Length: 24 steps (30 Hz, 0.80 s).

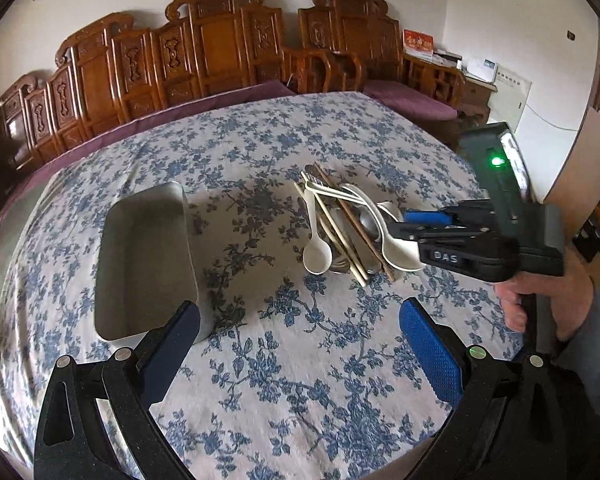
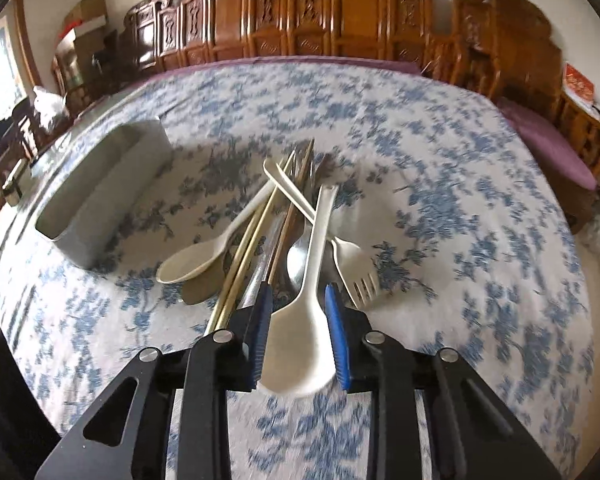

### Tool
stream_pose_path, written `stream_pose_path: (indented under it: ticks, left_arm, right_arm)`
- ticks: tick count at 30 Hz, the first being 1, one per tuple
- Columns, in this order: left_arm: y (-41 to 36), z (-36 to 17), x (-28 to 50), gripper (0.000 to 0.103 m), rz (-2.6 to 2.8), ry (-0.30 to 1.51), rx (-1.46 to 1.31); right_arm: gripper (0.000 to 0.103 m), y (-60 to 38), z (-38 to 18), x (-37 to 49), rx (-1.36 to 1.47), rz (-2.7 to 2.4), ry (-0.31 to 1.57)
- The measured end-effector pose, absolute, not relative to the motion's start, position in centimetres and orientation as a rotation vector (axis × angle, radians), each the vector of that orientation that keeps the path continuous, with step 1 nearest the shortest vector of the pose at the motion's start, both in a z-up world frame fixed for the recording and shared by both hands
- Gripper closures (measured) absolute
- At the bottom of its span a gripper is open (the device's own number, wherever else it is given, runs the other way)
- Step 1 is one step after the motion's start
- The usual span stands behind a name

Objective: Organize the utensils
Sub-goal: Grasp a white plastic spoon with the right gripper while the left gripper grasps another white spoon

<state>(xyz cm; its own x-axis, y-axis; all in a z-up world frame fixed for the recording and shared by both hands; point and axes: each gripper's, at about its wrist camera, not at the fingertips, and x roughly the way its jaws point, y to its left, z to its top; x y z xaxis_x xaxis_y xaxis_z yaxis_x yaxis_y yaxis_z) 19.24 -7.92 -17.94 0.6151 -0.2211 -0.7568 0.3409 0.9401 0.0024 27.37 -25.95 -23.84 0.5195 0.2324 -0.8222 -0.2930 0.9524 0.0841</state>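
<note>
The right tool (image 2: 298, 336) straddles the bowl of a cream plastic spoon (image 2: 300, 344) atop the utensil heap (image 1: 340, 224); whether its blue pads press it is unclear. The left tool (image 1: 300, 332) hangs wide open, empty, above the floral-clothed table (image 1: 260, 380), a grey rectangular metal tray (image 1: 140, 256) just left.

Illumination: soft, even daylight. Soft shadows fall beside the metal tray (image 1: 148, 256) and under the utensil pile (image 1: 340, 224). The right wrist view shows motion blur across the tablecloth (image 2: 440, 208). Both frames show strong fisheye curvature and dark corner vignetting.
</note>
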Motion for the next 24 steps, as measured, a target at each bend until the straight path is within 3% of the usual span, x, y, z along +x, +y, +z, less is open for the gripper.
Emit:
stream_pose_path:
  ticks: [7,17,18,19,24]
  left_arm:
    - [-8.2,-19.8,21.4,0.018,-0.328,0.899,0.128]
    - [-8.9,-21.3,22.8,0.018,-0.309,0.944,0.115]
    - [-9.1,-21.4,22.9,0.018,-0.306,0.947,0.118]
    - [-9.3,-21.6,23.1,0.018,-0.303,0.951,0.120]
    - [-10.0,-22.1,24.8,0.018,-0.299,0.963,0.114]
  right_arm:
    - [0.080,-26.4,-25.9,29.5,-0.035,0.331,1.019]
    - [0.081,-26.2,-26.1,30.0,-0.049,0.333,1.014]
    - [0.083,-26.2,-26.1,30.0,-0.055,0.331,1.015]
    - [0.091,-26.3,-26.1,29.9,-0.058,0.333,1.016]
    - [0.092,-27.1,-25.7,29.3,-0.039,0.340,1.007]
